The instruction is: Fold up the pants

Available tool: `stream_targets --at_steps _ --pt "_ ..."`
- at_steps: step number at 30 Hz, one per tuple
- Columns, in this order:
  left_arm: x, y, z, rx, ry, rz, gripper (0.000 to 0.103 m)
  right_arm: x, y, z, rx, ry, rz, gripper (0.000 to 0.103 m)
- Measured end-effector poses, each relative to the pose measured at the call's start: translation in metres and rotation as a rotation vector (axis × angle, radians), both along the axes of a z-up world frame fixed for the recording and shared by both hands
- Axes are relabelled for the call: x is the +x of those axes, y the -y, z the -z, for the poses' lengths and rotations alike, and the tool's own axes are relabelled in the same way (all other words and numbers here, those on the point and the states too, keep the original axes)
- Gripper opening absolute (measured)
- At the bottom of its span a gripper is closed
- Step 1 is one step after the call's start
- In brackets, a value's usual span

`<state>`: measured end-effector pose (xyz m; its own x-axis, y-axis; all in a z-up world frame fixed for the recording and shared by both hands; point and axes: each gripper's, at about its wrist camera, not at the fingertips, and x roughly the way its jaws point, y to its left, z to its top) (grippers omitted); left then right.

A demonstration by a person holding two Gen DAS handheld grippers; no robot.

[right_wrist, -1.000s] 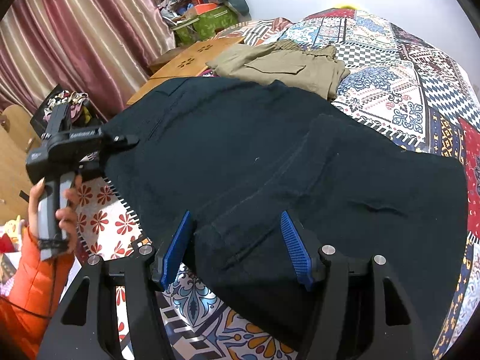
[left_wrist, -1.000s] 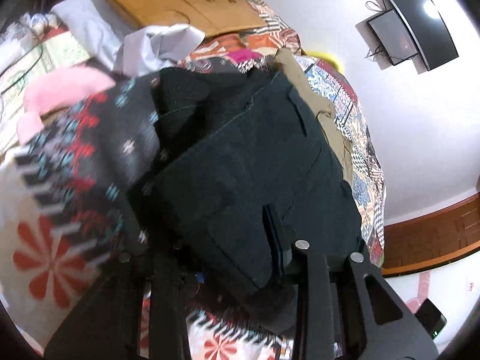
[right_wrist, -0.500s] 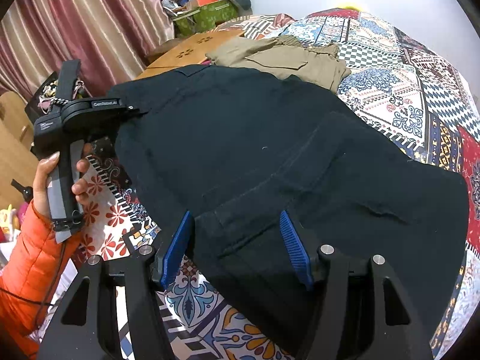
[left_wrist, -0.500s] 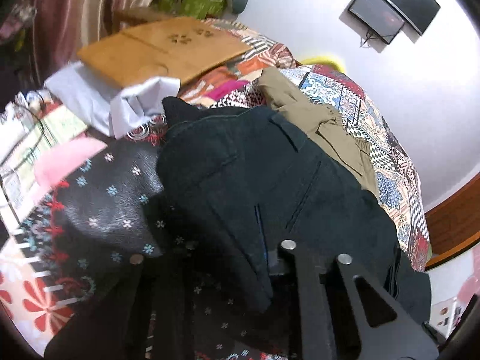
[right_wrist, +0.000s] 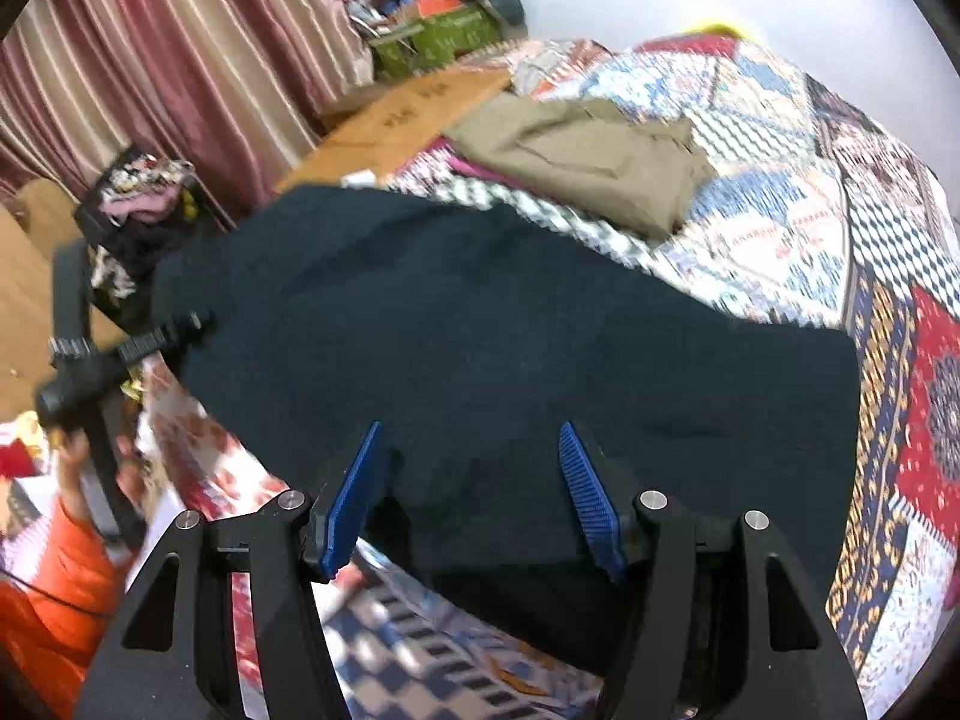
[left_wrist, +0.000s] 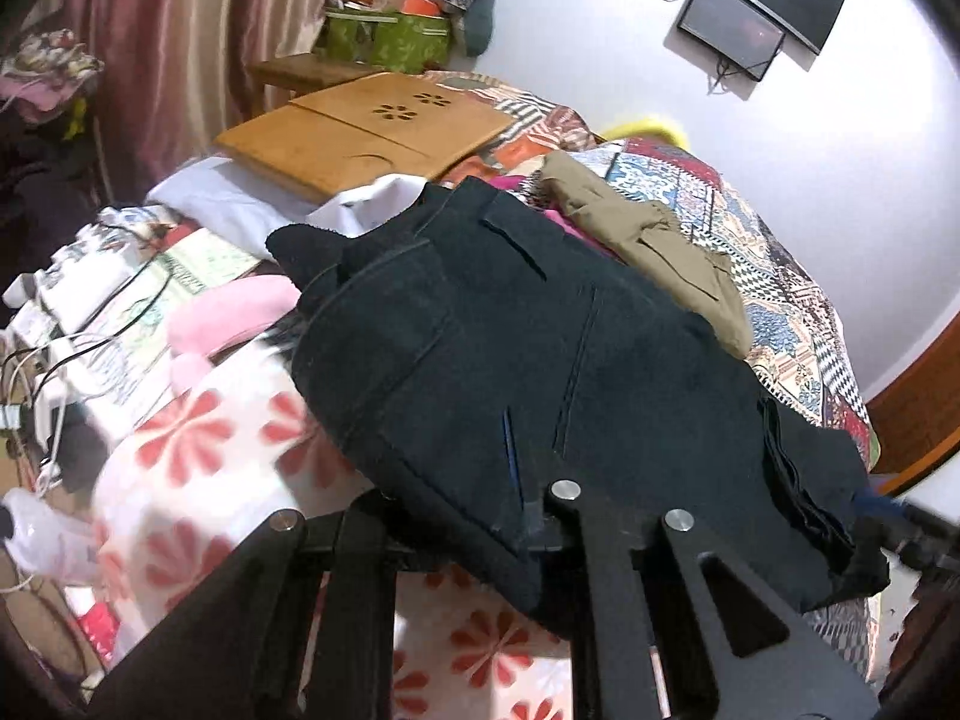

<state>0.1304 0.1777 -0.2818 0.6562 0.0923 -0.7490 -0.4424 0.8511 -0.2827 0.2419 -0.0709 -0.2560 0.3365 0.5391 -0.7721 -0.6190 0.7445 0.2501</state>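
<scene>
Black pants (left_wrist: pixel 540 360) lie spread across the patterned bed, and they fill the middle of the right wrist view (right_wrist: pixel 480 330). My left gripper (left_wrist: pixel 474 480) is closing on a fold at their edge, which drapes over its fingers and hangs raised off the flowered cover. From the right wrist view that gripper (right_wrist: pixel 201 321) grips the cloth's left edge, held by a hand in an orange sleeve (right_wrist: pixel 42 588). My right gripper (right_wrist: pixel 471 468) stands half open at the pants' near edge. Cloth lies between its blue pads (right_wrist: pixel 354 492), whose faces show bare. It also shows by the bunched corner (left_wrist: pixel 876 504).
Folded khaki pants (left_wrist: pixel 660 240) lie on the quilt (right_wrist: pixel 840 228) behind the black pair. A wooden lap desk (left_wrist: pixel 372 132), white cloth (left_wrist: pixel 240 204) and a pink item (left_wrist: pixel 240 306) sit at the left. Cables (left_wrist: pixel 72 324) lie at the bed's left edge, and curtains (right_wrist: pixel 150 72) hang beyond.
My left gripper has shut on the pants' edge, risen and rolled, lifting that fold off the bed. The right gripper has risen slightly with its pads equally apart.
</scene>
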Motion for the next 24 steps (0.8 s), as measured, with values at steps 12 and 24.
stream_targets --at_steps 12,24 --pt "-0.002 0.019 -0.032 0.121 0.084 0.066 0.014 0.008 -0.08 0.054 -0.111 -0.097 -0.152 0.057" --pt "0.029 0.067 -0.085 0.252 0.212 0.229 0.013 0.002 -0.027 0.002 0.001 0.007 -0.055 0.057"
